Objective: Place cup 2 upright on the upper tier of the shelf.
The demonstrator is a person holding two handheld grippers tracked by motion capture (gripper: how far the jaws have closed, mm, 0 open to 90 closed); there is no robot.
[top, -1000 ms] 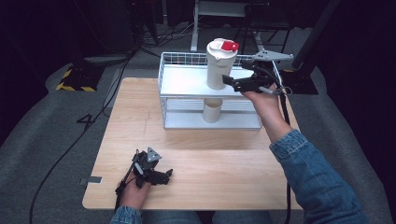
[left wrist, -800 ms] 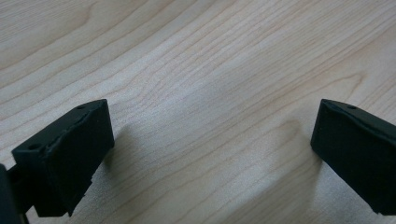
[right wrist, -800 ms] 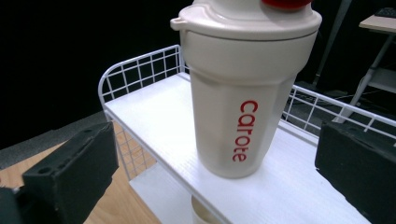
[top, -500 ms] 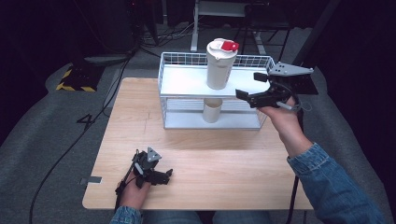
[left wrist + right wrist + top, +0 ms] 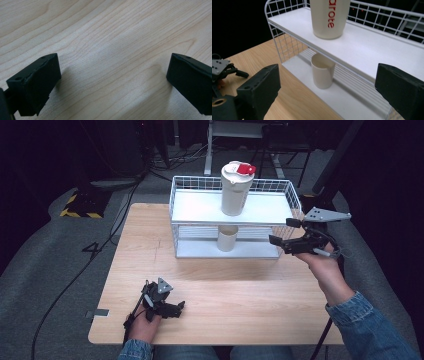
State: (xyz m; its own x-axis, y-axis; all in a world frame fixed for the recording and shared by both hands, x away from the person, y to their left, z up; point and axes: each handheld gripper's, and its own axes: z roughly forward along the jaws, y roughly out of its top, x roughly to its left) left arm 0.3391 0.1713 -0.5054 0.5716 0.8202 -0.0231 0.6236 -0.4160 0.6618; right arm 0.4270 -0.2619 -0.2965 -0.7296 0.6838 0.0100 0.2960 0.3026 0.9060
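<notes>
Right gripper (image 5: 284, 231) hovers at the right end of the wire rack (image 5: 179, 215), jaws spread and empty — likely lining up on the small cup (image 5: 227, 238) on the lower shelf, tall tumbler (image 5: 235, 190) above — left gripper (image 5: 172, 309) spread, resting on the near worktop (image 5: 240, 295).

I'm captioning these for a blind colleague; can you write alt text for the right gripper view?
A white two-tier wire rack seen between two open black jaws of the right claw. A cream tumbler with red lettering stands on the upper shelf, a small cream cup on the lower. The left claw rests on the wooden table at left.
</notes>
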